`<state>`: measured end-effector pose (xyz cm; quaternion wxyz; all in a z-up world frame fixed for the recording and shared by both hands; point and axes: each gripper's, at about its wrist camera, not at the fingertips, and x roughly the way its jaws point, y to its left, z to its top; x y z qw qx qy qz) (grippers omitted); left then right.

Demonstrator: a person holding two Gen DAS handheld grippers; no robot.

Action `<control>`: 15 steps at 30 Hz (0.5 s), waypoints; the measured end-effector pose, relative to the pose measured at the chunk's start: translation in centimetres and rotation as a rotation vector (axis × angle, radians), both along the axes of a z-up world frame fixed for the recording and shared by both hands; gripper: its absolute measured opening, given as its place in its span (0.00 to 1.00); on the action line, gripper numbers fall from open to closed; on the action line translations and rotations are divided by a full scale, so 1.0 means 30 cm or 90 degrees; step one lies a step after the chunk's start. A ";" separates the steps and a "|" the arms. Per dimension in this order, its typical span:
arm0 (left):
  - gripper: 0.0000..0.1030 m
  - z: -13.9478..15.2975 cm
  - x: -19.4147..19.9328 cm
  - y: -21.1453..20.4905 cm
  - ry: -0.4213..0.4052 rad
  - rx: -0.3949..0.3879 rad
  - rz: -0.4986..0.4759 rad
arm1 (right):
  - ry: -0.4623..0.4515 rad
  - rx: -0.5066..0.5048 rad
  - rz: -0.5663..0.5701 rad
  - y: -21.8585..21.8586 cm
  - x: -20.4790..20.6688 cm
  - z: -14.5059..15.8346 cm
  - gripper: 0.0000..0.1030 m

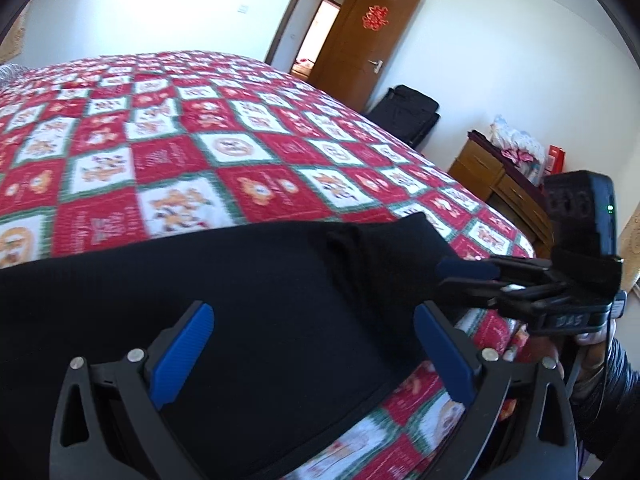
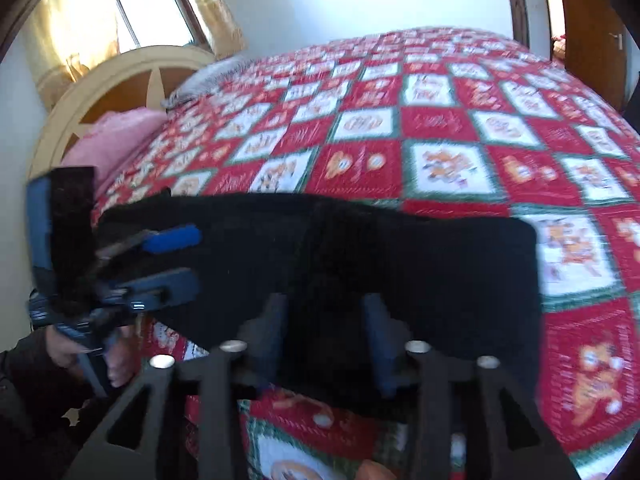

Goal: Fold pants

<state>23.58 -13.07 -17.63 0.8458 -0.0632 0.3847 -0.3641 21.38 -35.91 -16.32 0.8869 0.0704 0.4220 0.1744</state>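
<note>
Pants [image 1: 240,280] lying folded on quilt [image 1: 200,140] near bed edge; soft, limp, light. Left gripper [image 1: 312,344] gaping wide, right gripper [image 2: 326,340] part-open, both gripping nothing. Best pinching folded edge.

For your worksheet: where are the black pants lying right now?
The black pants lie folded on the red patchwork quilt near the bed's front edge, just ahead of both grippers.
</note>
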 end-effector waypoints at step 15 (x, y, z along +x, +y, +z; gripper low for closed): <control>0.59 -0.013 0.037 -0.247 0.059 0.035 -0.046 | -0.123 0.070 -0.129 -0.213 -0.111 -0.011 0.51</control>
